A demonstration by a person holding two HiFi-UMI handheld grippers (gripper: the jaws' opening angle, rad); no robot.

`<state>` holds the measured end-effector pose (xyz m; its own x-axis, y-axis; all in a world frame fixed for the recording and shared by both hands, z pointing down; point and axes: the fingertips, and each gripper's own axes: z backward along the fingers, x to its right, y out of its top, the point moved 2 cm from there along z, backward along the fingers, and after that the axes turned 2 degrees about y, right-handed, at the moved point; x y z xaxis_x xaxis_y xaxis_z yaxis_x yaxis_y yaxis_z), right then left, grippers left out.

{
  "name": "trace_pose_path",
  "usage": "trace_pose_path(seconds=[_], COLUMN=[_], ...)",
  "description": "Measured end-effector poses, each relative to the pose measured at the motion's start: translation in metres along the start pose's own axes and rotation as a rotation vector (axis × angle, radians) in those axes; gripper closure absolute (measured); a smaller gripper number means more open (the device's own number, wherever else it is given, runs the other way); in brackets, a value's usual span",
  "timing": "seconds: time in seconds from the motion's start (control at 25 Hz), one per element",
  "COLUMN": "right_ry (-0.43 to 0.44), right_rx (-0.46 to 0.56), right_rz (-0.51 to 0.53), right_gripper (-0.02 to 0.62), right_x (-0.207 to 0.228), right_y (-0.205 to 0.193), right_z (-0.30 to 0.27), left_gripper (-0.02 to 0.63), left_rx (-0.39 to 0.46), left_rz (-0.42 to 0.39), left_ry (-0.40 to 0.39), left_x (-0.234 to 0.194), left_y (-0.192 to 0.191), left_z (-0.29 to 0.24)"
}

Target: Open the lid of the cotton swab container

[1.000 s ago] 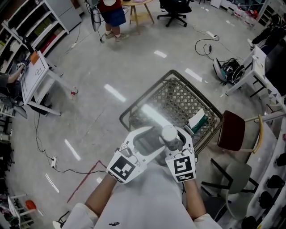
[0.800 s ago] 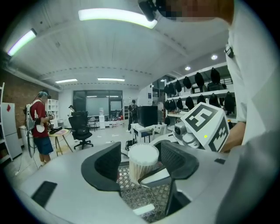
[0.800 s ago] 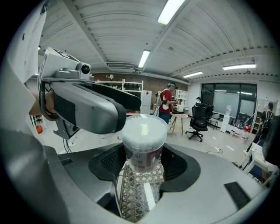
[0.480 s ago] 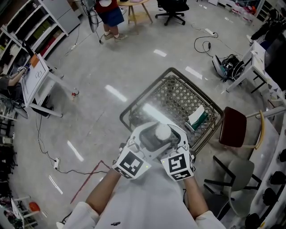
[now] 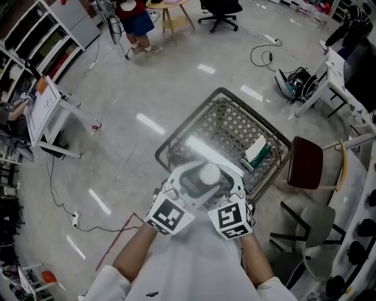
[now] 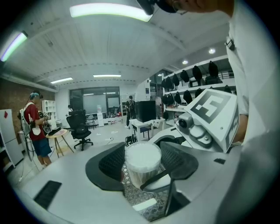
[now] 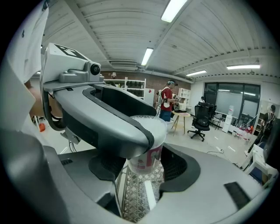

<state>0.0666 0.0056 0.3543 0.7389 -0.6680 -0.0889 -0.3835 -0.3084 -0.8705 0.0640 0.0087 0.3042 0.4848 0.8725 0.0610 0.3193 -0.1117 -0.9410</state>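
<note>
I hold the cotton swab container [image 5: 208, 173], a clear round tub with a white lid and a red label, between both grippers above a wire shopping cart [image 5: 176, 141]. In the left gripper view the lid [image 6: 142, 156] sits between the black pads of my left gripper [image 6: 143, 159], touching both; those jaws are closing. In the right gripper view the tub's body [image 7: 146, 159] stands between the pads of my right gripper [image 7: 142, 166], which is shut on it. The left gripper's jaw crosses the tub's top there and hides much of the lid.
A green and white packet [image 5: 258, 151] lies in the cart. A dark red chair [image 5: 305, 170] and a grey chair [image 5: 314, 226] stand at the right. Cables [image 5: 267, 56] trail on the floor, a whiteboard stand [image 5: 44, 106] is at the left, and a person [image 5: 132, 17] stands far off.
The container and both grippers have drifted a little to the left in the head view. The left gripper's jaws now sit closer round the lid.
</note>
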Motion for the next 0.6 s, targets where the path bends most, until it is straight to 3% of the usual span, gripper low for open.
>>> trace_pose_path(seconds=[0.6], right_ry=[0.01], right_rx=[0.013], right_rz=[0.034], right_gripper=[0.356], right_x=[-0.0064], right_y=[0.0023], right_z=[-0.0004], left_gripper=[0.357], left_rx=[0.014], left_rz=[0.107], left_ry=[-0.054], left_x=[-0.0064], left_y=[-0.0033], left_z=[0.008])
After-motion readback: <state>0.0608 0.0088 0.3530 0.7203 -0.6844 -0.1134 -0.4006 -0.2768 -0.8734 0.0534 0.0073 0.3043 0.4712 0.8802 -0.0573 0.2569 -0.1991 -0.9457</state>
